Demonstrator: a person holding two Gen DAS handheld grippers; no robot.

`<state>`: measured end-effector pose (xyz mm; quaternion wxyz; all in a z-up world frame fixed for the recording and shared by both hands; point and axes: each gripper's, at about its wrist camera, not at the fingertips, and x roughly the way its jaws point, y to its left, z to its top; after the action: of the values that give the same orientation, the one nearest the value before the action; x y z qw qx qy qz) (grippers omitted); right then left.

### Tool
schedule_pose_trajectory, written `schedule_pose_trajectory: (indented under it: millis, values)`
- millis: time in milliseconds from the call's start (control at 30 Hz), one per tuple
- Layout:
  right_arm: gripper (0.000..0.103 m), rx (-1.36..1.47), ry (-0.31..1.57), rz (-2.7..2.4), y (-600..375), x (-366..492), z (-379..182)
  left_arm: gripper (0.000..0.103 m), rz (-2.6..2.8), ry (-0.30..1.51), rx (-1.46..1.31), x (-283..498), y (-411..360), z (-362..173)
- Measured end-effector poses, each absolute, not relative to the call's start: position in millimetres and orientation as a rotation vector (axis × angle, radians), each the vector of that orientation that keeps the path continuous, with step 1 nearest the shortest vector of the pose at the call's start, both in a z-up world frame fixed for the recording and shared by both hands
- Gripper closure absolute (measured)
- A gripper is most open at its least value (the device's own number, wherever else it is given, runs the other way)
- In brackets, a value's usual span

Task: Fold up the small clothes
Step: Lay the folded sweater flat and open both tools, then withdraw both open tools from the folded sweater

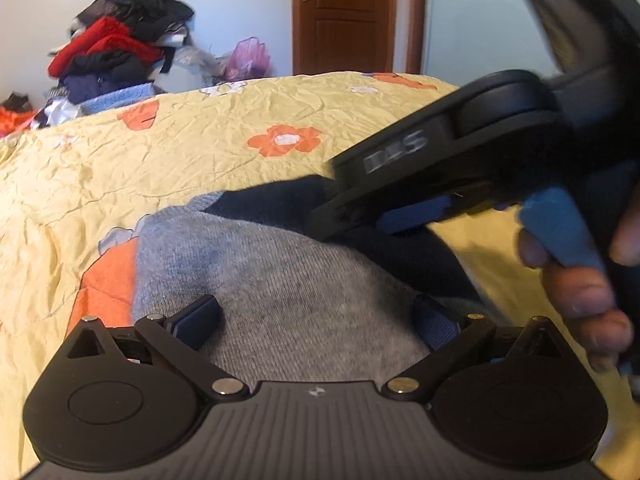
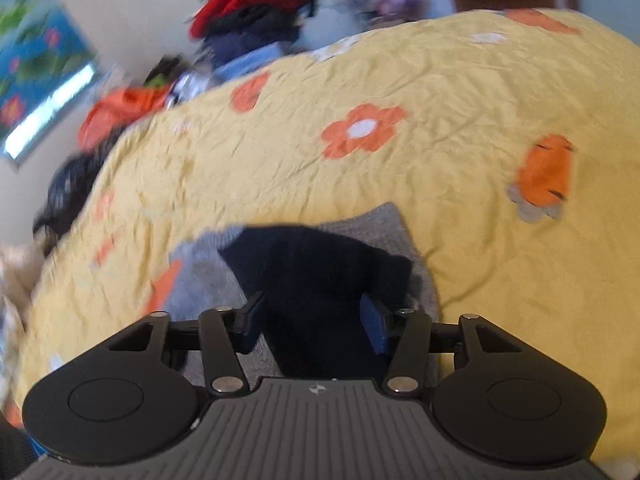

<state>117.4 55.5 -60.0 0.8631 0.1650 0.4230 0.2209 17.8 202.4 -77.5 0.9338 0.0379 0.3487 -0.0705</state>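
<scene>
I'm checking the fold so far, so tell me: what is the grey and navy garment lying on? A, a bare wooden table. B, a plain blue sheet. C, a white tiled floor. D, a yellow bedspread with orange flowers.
D: the grey and navy garment lies on a yellow bedspread printed with orange flowers, seen in both wrist views.

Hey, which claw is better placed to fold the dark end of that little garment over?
Probably right. The right claw is open with the navy part between its fingers, while the left claw sits open over the grey part.
</scene>
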Motion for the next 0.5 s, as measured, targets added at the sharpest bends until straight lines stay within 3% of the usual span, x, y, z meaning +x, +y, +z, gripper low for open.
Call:
schedule_pose_trajectory:
  millis: [100,200,367,500]
  values:
    - [0.034,0.392,0.825,0.459,43.8,106.4,-51.1,0.000,-0.062,0.647,0.101,9.2,202.6,-59.2]
    - [0.043,0.324,0.864,0.384,47.5,104.4,-52.2,0.000,0.048,0.699,0.204,28.1,195.7,-64.6]
    - [0.042,0.275,0.772,0.429,38.5,65.2,-30.8,0.000,0.062,0.667,0.160,10.3,205.3,-51.2]
    - [0.026,0.189,0.664,0.416,21.4,-1.3,-26.8,0.000,0.088,0.654,0.117,-31.3,222.9,-42.1]
